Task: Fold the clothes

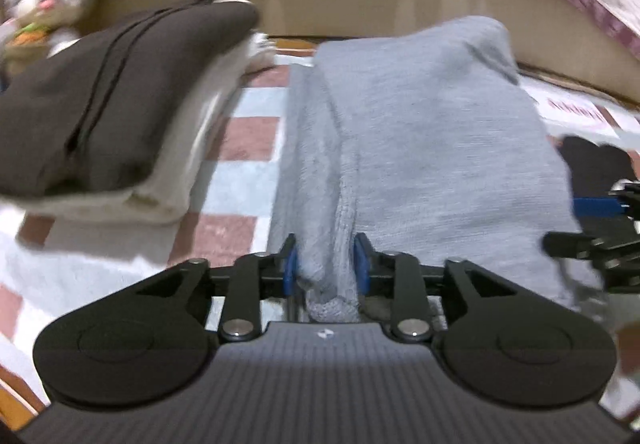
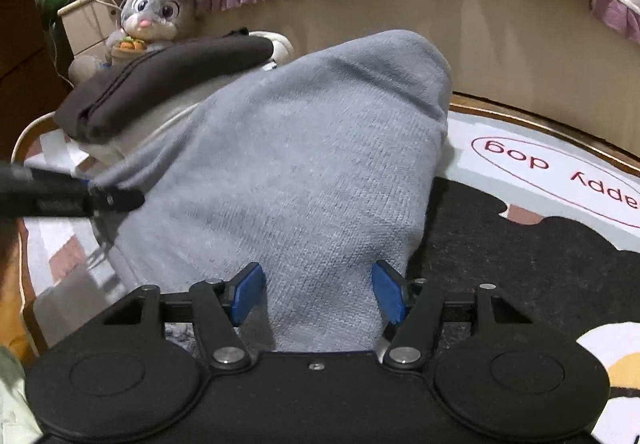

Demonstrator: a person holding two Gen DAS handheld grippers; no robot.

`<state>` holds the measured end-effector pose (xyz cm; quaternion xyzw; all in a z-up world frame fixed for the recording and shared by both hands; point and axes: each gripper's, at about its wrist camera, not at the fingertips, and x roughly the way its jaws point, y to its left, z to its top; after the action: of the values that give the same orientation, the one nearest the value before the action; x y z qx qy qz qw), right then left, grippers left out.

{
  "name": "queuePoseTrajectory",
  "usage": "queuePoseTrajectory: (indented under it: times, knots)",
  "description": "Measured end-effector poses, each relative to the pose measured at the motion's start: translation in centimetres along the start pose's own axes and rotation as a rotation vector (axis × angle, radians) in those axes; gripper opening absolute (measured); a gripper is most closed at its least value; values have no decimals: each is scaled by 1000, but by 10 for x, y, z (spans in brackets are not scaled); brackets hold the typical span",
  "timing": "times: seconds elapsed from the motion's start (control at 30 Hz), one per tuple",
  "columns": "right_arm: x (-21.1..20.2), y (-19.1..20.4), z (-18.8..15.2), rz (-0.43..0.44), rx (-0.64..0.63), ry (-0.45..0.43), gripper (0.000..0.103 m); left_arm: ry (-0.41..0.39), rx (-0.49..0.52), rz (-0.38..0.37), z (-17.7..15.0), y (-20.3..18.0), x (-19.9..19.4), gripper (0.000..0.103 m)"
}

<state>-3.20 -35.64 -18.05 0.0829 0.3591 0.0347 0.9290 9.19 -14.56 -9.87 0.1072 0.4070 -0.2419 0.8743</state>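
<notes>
Grey garment (image 2: pixel 304 163) lifted off the patterned rug (image 2: pixel 540 179), bunched up between both tools; left tool (image 1: pixel 325 264) clenched on a fold, right tool (image 2: pixel 318 294) spread wide around cloth, grip unclear; folded brown garment (image 1: pixel 104 91) stacked beside, plush rabbit (image 2: pixel 154 13) behind

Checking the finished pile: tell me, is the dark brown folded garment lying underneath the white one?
No. In the left wrist view the dark brown garment lies on top of the white folded garment, which shows beneath its edge.

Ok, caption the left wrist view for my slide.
Left gripper pinching grey garment beside folded brown garment.
</notes>
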Motion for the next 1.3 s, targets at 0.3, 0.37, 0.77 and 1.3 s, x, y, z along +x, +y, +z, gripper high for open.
queuePoseTrajectory:
  times: [0.3, 0.37, 0.77, 1.3]
  knots:
    - [-1, 1, 4, 77, -3, 112, 71, 136, 404, -25, 120, -22, -44, 43]
    - [-5, -10, 16, 146, 52, 155, 68, 133, 452, -24, 137, -26, -39, 43]
    - [10, -128, 67, 319, 407, -82, 68, 164, 14, -219, 185, 17, 108, 43]
    - [69, -180, 41, 456, 614, -66, 68, 326, -292, -454, 171, 43, 211, 69]
